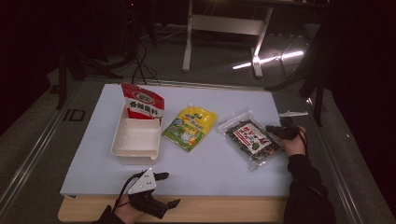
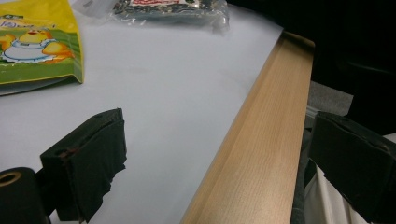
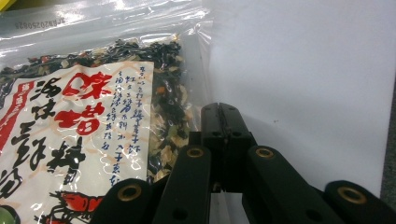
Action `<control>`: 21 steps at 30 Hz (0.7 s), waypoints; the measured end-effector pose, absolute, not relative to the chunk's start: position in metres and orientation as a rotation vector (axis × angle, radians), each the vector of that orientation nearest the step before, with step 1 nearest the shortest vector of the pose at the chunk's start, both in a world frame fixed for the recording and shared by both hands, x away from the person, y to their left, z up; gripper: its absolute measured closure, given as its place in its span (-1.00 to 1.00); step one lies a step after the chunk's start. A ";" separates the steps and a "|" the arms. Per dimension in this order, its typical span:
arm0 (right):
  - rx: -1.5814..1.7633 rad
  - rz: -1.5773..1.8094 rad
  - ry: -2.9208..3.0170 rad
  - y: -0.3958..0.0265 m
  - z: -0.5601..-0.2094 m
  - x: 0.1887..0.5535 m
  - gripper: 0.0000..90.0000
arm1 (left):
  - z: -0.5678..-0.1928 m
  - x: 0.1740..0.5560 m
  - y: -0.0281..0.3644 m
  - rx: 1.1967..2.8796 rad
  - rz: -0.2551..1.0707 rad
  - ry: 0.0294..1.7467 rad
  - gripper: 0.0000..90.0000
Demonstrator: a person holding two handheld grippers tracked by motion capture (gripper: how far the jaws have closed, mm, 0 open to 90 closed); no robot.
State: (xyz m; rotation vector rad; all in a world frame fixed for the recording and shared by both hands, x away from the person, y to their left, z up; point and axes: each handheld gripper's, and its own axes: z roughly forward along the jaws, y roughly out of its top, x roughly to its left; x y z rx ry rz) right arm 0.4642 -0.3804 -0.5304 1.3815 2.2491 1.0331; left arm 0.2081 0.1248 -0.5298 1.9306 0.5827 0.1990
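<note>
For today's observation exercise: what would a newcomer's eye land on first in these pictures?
Probably the three bright packets on the white table: a red pouch standing in a white tray, a yellow pouch lying mid-table, and a clear bag of dark dried mix at the right. The right gripper, jaws shut, sits at that bag's edge; the left gripper waits open at the near edge.

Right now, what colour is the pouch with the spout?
Yellow and green pouch, clearest in the high view.
</note>
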 end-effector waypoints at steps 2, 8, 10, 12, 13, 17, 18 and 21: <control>1.387 1.018 2.239 -0.382 -0.531 0.464 1.00 | -0.530 0.209 0.125 1.929 0.198 0.583 -0.88; 1.411 0.951 2.246 -0.383 -0.538 0.464 1.00 | -0.529 0.209 0.124 1.930 0.194 0.576 -0.88; 1.415 0.959 2.249 -0.382 -0.538 0.462 1.00 | -0.530 0.210 0.123 1.929 0.192 0.577 -0.88; 1.409 0.967 2.252 -0.383 -0.539 0.458 1.00 | -0.529 0.210 0.123 1.931 0.191 0.574 -0.88; 1.408 0.976 2.254 -0.383 -0.539 0.456 1.00 | -0.529 0.210 0.122 1.931 0.190 0.573 -0.88; 1.399 1.013 2.272 -0.383 -0.540 0.446 1.00 | -0.529 0.211 0.121 1.934 0.189 0.563 -0.88; 1.392 1.017 2.273 -0.382 -0.540 0.444 1.00 | -0.529 0.211 0.121 1.931 0.187 0.561 -0.88; 1.368 1.016 2.291 -0.377 -0.540 0.434 1.00 | -0.528 0.211 0.120 1.932 0.188 0.556 -0.88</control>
